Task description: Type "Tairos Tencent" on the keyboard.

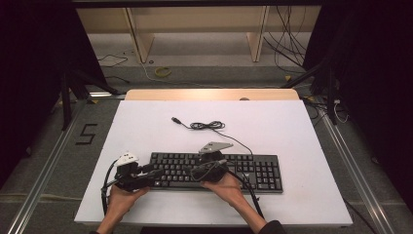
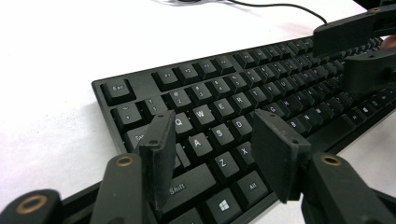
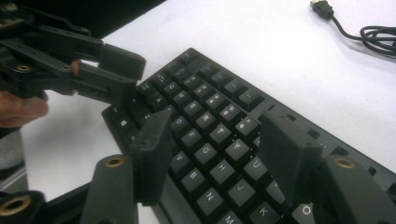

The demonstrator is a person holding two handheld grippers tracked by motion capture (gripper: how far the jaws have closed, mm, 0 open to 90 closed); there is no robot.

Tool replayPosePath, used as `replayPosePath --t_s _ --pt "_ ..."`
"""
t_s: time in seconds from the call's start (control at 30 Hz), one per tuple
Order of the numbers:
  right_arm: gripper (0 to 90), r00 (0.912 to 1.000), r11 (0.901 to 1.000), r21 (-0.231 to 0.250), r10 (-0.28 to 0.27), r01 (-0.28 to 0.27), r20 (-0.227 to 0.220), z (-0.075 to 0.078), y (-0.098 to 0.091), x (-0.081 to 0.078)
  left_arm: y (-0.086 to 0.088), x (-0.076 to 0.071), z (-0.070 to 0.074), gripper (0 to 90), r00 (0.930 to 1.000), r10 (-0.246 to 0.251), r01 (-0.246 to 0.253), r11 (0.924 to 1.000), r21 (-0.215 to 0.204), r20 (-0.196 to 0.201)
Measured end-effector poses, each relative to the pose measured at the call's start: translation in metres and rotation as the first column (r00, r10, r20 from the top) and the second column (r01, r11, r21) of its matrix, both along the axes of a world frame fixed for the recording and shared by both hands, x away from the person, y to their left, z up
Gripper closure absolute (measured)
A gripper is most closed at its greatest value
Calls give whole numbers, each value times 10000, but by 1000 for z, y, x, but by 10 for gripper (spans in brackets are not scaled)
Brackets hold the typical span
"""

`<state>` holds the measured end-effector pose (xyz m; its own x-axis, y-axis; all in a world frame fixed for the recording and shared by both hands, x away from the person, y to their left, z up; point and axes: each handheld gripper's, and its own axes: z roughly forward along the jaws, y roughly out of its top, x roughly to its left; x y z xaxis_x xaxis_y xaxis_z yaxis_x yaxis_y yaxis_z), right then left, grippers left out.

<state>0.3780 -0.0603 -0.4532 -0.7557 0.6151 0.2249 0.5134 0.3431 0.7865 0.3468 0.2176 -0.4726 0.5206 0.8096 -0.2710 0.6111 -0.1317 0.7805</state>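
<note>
A black keyboard (image 1: 253,171) lies across the near half of the white table top (image 1: 146,126). Its cable runs to a small coil (image 1: 207,126) and ends in a loose USB plug (image 1: 175,119) behind it. My left gripper (image 1: 158,171) hovers over the keyboard's left end with its jaws open, and the letter keys (image 2: 219,135) show between them. My right gripper (image 1: 194,169) points left over the middle keys, open too, with only keys (image 3: 219,135) in its gap. The two grippers' tips stand close together and face each other: the right gripper (image 2: 331,53), the left gripper (image 3: 135,79).
The USB plug (image 3: 322,7) and the cable coil (image 3: 380,37) lie on the bare white top beyond the keyboard. Dark stands (image 1: 65,97) rise at both sides of the table. A taped 5 (image 1: 86,134) marks the floor on the left.
</note>
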Motion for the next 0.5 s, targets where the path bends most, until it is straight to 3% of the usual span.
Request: replayPosePath --t_s 0.27,0.5 --pt "370 9999 9997 218 -113 113 0 0 -10 -5 -5 2 -1 564 9999 -150 150 9998 103 27" --pt "360 9999 9996 250 -146 144 46 0 -19 -10 -5 4 -2 696 9995 -325 324 9992 214 63"
